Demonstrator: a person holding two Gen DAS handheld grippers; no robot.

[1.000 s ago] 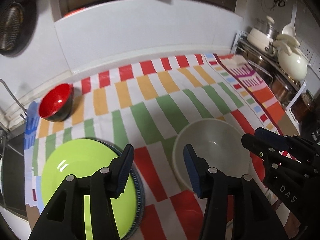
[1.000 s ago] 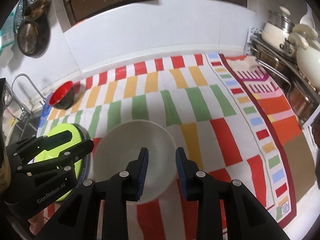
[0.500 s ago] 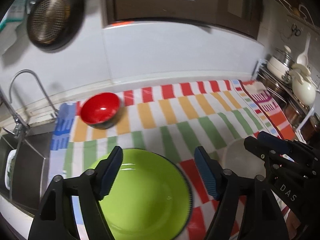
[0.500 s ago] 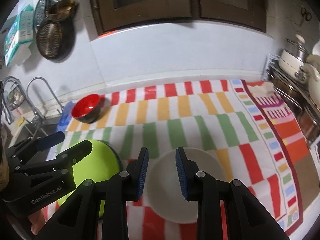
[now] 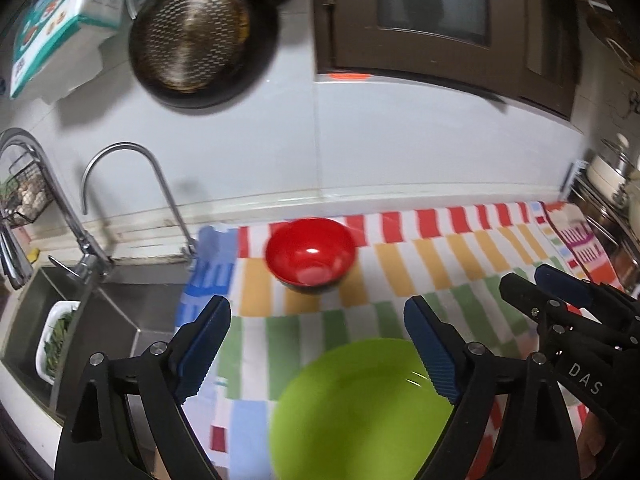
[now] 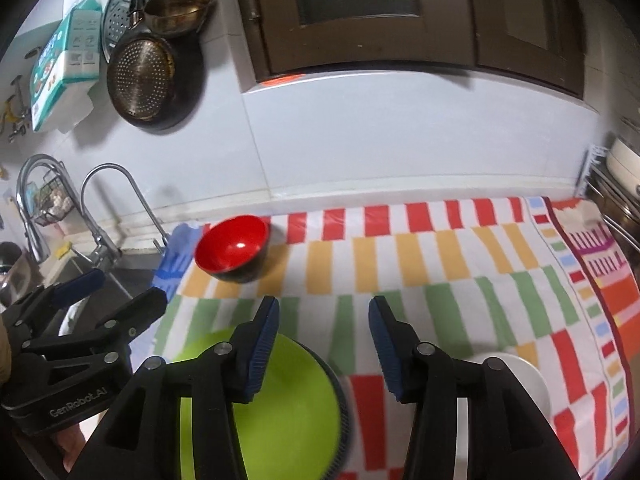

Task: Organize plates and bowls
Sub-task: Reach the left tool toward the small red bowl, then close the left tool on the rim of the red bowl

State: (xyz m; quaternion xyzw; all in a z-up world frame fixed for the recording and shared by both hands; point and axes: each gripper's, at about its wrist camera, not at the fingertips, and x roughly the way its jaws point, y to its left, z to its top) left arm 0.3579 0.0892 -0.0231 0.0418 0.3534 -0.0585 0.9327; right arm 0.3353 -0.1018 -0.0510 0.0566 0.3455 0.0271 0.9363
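Plates and bowls not consolidated yet, judging by spread. Green plate (image 5: 360, 408) low centre of left wrist frame, flat on striped cloth (image 5: 460, 264); dark rim under it in right wrist frame lower centre, probably second plate beneath, can't confirm. Red bowl (image 5: 311, 256) upright, mid-frame, upper edge of cloth near faucet (image 5: 132, 184), well apart from plate. White bowl (image 6: 516, 376) lower right of right wrist frame, mostly hidden behind finger, separate from red bowl. Left gripper (image 5: 316, 344) spread wide, holding nothing, above plate's far edge, pointed toward red bowl. Right gripper (image 6: 322, 344) parted too, holding nothing, over cloth between plate and white bowl. Estimate: plate stack possibly done, bowls still to nest. Likely next: grab red bowl, bring to white bowl or vice versa. No contact with anything now.
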